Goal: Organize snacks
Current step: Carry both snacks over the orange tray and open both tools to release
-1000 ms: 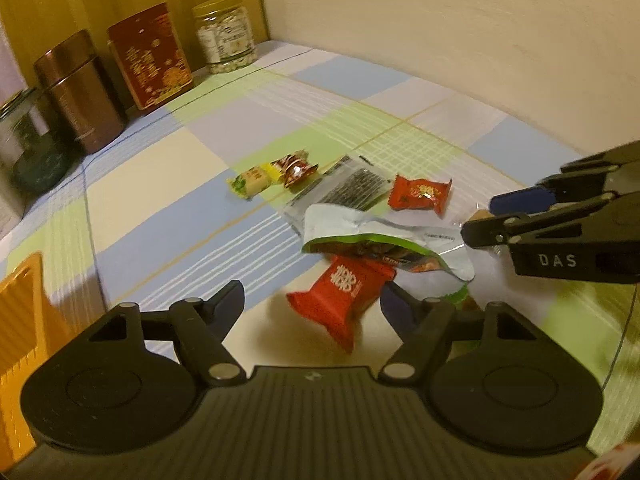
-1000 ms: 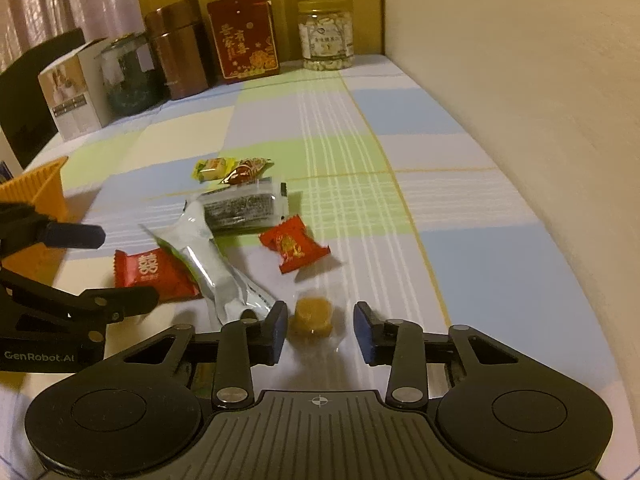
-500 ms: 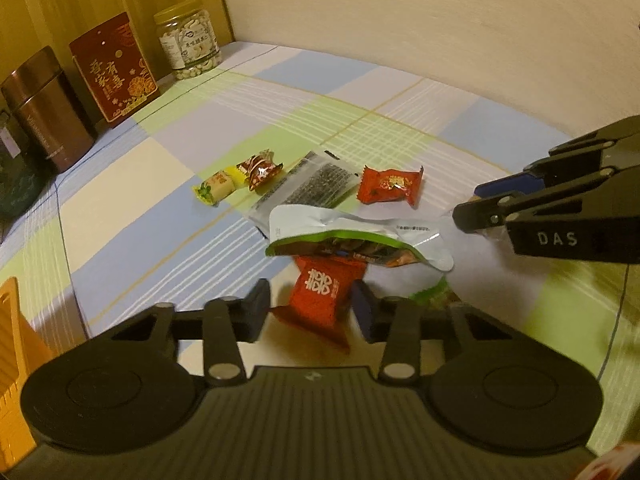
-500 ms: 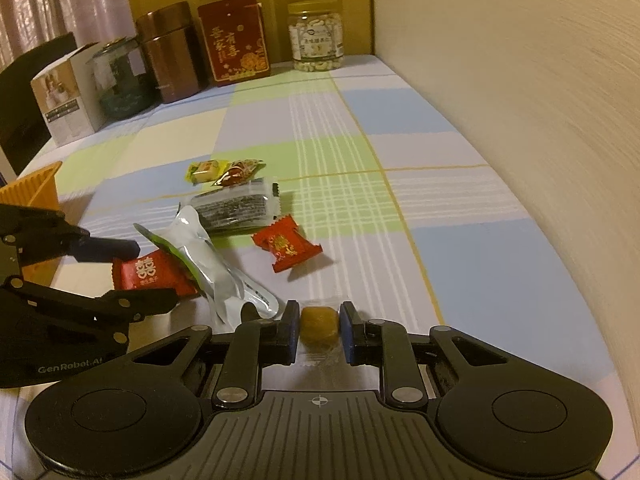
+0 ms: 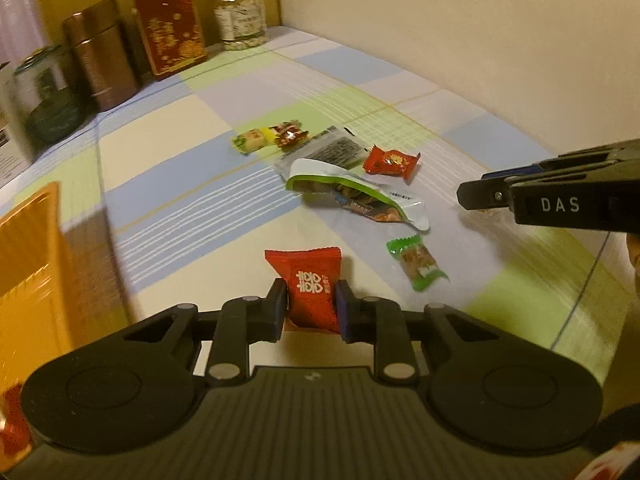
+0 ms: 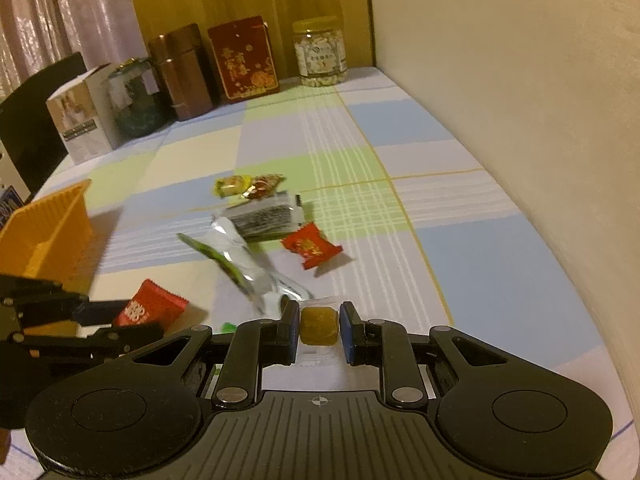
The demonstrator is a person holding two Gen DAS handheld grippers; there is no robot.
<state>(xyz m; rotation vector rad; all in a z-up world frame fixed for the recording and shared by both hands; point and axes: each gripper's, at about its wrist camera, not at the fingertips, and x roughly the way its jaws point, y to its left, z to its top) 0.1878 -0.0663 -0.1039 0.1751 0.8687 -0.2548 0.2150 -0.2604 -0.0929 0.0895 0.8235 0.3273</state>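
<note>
My left gripper (image 5: 312,300) has its jaws closing, pads pressing on a red snack packet (image 5: 310,280) held just above the checked cloth. In the right wrist view the same packet (image 6: 150,310) pokes out of the left gripper (image 6: 96,320) at lower left. My right gripper (image 6: 319,322) is shut on a clear-wrapped amber candy (image 6: 319,326), lifted off the cloth. Loose snacks lie ahead: a green-and-silver pouch (image 5: 352,192), a red candy (image 5: 390,162), a green-wrapped candy (image 5: 418,266) and a dark packet (image 5: 336,150).
An orange basket (image 5: 28,248) stands at the left edge, close to the left gripper. A brown tin (image 6: 184,72), a red tin (image 6: 244,64), a nut jar (image 6: 320,54) and a white box (image 6: 78,120) line the back. The cream wall (image 6: 520,100) bounds the right side.
The left jaws closed on the red packet and pulled it back from under the pouch, uncovering a green-wrapped candy. The right jaws closed on the amber candy and rose.
</note>
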